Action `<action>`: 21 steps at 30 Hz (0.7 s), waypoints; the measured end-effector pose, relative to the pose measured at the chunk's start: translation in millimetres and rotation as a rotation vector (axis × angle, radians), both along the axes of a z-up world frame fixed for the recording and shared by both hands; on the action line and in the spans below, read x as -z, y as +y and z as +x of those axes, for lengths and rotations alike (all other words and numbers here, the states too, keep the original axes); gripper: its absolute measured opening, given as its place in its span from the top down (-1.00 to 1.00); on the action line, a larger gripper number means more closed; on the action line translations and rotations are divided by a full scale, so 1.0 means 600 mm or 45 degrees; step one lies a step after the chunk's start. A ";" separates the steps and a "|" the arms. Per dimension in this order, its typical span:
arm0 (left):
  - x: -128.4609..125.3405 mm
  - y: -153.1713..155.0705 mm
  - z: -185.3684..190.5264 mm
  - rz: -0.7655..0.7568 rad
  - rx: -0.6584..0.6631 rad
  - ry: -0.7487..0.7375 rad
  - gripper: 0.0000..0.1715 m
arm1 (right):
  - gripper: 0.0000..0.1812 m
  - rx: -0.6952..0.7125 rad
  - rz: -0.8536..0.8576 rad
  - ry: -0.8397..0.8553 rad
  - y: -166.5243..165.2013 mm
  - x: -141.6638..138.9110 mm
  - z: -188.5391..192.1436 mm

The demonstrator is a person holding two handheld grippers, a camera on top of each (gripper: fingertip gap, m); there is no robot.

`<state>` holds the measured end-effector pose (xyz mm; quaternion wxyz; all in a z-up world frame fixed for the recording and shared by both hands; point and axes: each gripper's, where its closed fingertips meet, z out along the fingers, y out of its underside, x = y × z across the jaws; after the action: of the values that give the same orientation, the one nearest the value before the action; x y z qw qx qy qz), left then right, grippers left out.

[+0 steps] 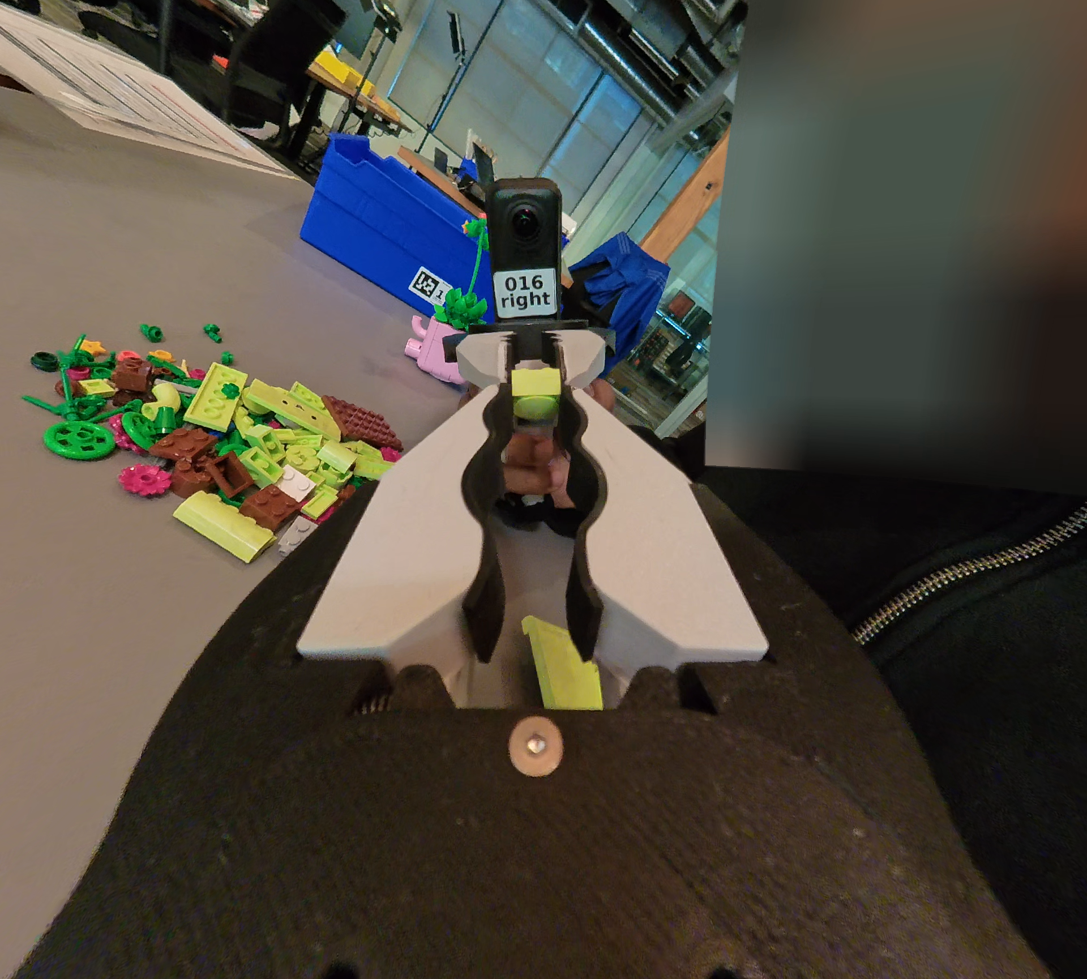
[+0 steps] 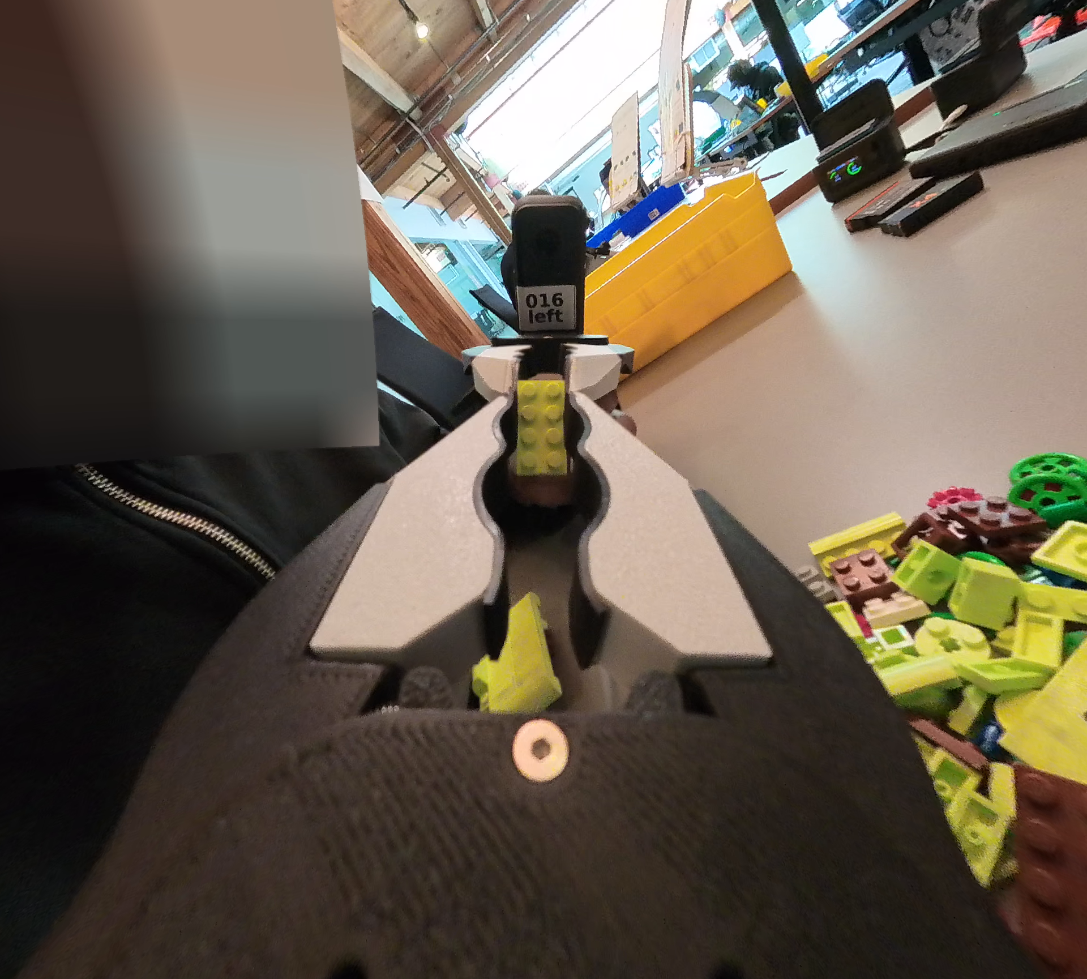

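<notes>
While tips meet | left gripper (image 1: 532,398) pinches one lime plate (image 2: 542,433) | right gripper (image 2: 541,403) pinches one lime piece (image 1: 534,392)

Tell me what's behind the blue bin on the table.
Behind the blue bin the left wrist view shows wooden desks, a dark chair, stands and big windows. The bin's inside is hidden by its wall. In front stand a pink toy-brick pot with a green plant and the right gripper.

A blue bin (image 1: 376,221) and yellow bin (image 2: 688,268) stand on the table (image 1: 147,245).
</notes>
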<state>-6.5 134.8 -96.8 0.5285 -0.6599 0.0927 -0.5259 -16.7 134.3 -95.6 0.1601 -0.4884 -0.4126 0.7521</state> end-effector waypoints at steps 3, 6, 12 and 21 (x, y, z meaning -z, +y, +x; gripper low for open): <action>-0.003 0.000 0.000 -0.013 0.006 -0.045 0.86 | 0.86 0.021 -0.016 0.026 0.002 -0.004 0.000; -0.004 0.001 0.000 -0.012 0.001 -0.046 0.86 | 0.87 0.020 -0.061 0.046 0.004 -0.007 0.001; -0.004 0.000 0.001 -0.014 0.006 -0.051 0.86 | 0.87 0.028 -0.112 0.077 0.006 -0.011 0.001; 0.005 0.007 -0.014 -0.032 -0.014 -0.081 0.86 | 0.68 0.102 0.009 0.053 0.018 -0.002 -0.001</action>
<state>-14.7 138.9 -99.8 0.5258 -0.6500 0.0658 -0.5447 -17.4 145.4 -94.3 0.2003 -0.4882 -0.3919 0.7536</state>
